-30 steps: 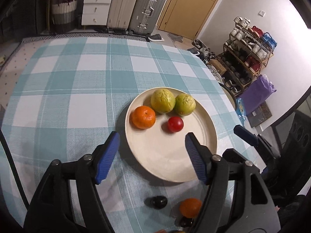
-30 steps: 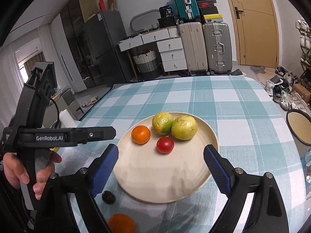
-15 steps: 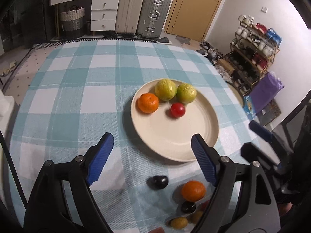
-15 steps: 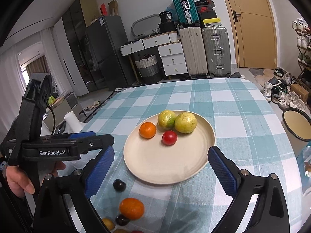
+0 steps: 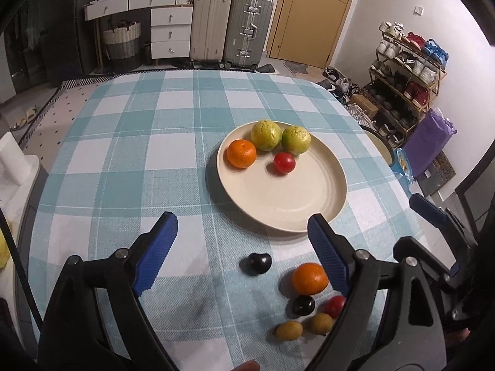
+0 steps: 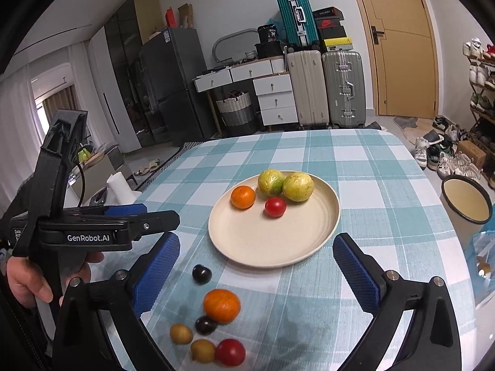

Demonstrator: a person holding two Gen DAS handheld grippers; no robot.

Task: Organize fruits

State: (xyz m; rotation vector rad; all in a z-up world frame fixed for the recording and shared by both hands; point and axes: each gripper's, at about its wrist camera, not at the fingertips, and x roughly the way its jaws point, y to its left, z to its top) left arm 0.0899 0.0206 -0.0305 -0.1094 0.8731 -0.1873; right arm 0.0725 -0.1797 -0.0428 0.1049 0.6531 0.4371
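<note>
- Now, a round cream plate (image 6: 321,241) sits on a teal-and-white checked tablecloth (image 6: 355,167) with four fruits grouped at its far side: a small orange mandarin (image 6: 243,197), two yellow-green citrus fruits (image 6: 271,181) and a red cherry tomato (image 6: 275,206).
- Six loose pieces wait on the cloth nearer the person: a dark plum (image 6: 201,274), a second orange mandarin (image 6: 221,305), another dark fruit (image 6: 205,325), two small tan fruits (image 6: 181,333) and a red tomato (image 6: 230,352).
- The left gripper (image 5: 243,247) and right gripper (image 6: 255,266) both hang over the cloth with blue jaws spread wide, having just been opening; neither holds anything.
- The next pick looks best aimed at the lone plum, which lies apart from the cluster.
- A clean approach would bring one gripper down so its jaws straddle the fruit, then close gently, since round fruit rolls.
- The plate's near half is bare, offering room to set fruit down without knocking those already there.
</note>
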